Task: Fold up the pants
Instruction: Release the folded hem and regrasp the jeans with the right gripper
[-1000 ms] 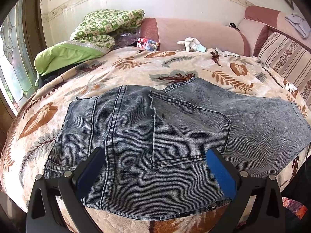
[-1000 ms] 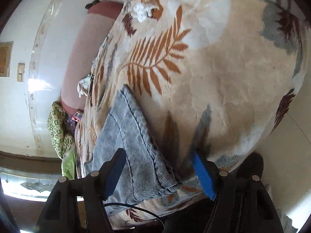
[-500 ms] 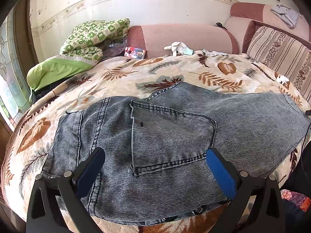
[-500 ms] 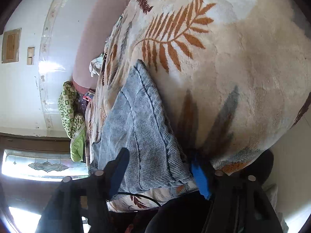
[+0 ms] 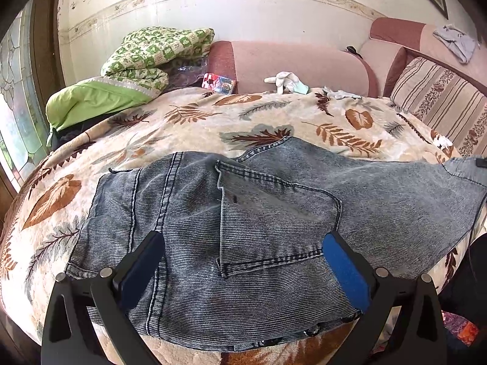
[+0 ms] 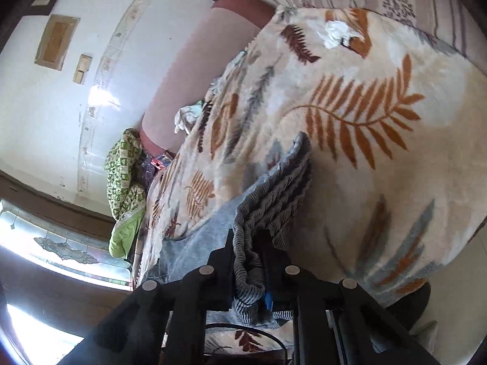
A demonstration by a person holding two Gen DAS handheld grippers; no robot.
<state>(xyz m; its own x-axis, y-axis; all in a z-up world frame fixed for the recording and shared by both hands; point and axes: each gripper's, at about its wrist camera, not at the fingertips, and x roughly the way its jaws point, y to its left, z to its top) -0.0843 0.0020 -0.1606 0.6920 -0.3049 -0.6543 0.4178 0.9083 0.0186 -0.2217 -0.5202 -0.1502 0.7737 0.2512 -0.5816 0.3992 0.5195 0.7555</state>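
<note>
Jaws, left gripper (image 5: 243, 269): spread wide, blue pads apart, poised over the waist end of the jeans (image 5: 274, 228) with nothing between them
Jaws, right gripper (image 6: 246, 261): pressed together on a bunched hem of the jeans (image 6: 274, 194) — ribbed folds of denim stand up between the fingers
Jeans: faded blue denim, spread flat across the near part of the blanket (image 5: 213, 121), back pocket facing up, one leg running off to the right side of the left view; waistband lies at the blanket's near edge
Blanket: cream plush with rust and grey leaf print, covering the bed
Quilt (image 5: 152, 51): green-and-white check, piled at the far left against the pink headboard (image 5: 289, 60)
Pillow (image 5: 441, 103): striped, far right
Gloves (image 5: 286, 80): white — lying at the foot of the headboard, well apart from the jeans
</note>
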